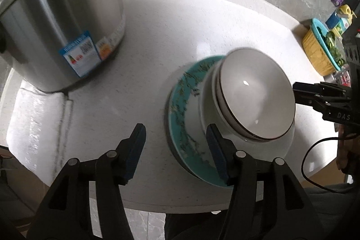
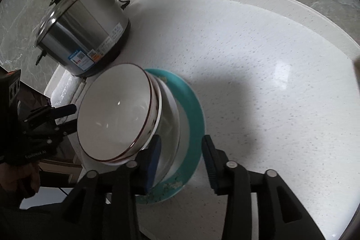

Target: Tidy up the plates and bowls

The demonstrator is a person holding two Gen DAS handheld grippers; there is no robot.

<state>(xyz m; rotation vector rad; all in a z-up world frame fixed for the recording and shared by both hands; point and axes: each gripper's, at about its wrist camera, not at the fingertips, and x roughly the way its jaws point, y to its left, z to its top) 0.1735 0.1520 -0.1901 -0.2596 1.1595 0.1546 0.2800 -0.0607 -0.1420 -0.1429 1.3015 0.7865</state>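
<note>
Left gripper (image 1: 175,150) nearest the lens in the left wrist view: jaws spread wide, nothing between them; its right blue pad (image 1: 217,150) sits in front of the rim of the teal plate (image 1: 180,114), contact cannot be judged. Right gripper (image 2: 181,159) in its own view: jaws also wide apart, holding nothing; the left pad (image 2: 155,156) overlaps the lower edge of the bowl stack, the right pad is over bare table. Whether the left pad touches the stack cannot be told. Stack composition: white bowl (image 1: 256,96) with dark rim line on top, nested in a second white bowl (image 2: 157,118), below that what looks like a clear glass bowl (image 2: 173,132), all resting on the teal patterned plate (image 2: 193,105). Stack stands on the white speckled round table (image 2: 258,73), towards its near edge. Steel lidded pot (image 1: 65,21) with blue label stands on the same table, apart from the stack. Yellow and blue basket (image 1: 317,48) with green contents is at the far right table edge.
</note>
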